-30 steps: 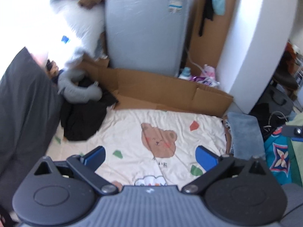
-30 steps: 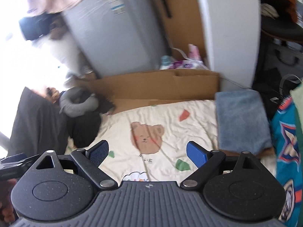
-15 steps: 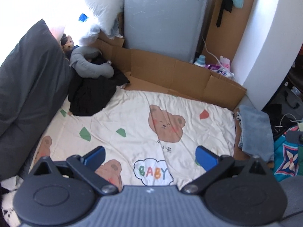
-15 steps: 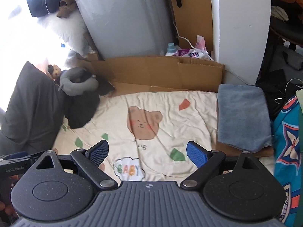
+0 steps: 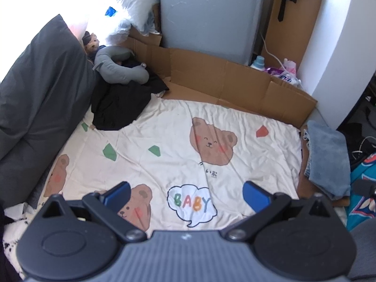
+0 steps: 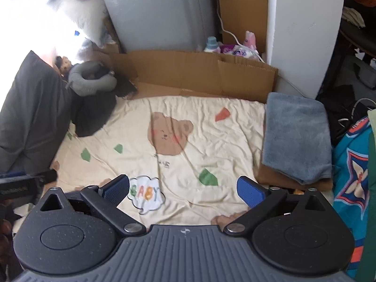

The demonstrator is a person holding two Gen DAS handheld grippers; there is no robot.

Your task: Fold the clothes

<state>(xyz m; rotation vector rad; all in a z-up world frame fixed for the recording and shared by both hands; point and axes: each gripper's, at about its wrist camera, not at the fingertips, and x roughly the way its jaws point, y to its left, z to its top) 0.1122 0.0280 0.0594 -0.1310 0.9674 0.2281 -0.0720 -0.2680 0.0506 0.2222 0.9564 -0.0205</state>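
Note:
A crumpled black garment (image 5: 119, 103) (image 6: 91, 117) lies at the far left corner of the cream bear-print sheet (image 5: 176, 152) (image 6: 188, 127). A folded grey-blue cloth (image 5: 329, 159) (image 6: 296, 134) rests at the sheet's right edge, with a teal patterned garment (image 6: 352, 171) beside it. My left gripper (image 5: 186, 193) hovers open over the near part of the sheet, above the "BABY" cloud print. My right gripper (image 6: 183, 186) hangs over the same area. Its jaws are opening, with nothing between them.
A dark grey pillow (image 5: 40, 94) lines the left side, and a grey neck pillow (image 5: 119, 68) lies on the black garment. Flattened cardboard (image 5: 223, 82) borders the far edge, before a grey cabinet (image 5: 206, 16) and a white pillar (image 6: 303, 35). Bottles and packets (image 6: 225, 47) stand behind the cardboard.
Both grippers have sunk and tipped down toward the sheet, so the near part with the "BABY" print has come into view. The right jaws stand slightly wider.

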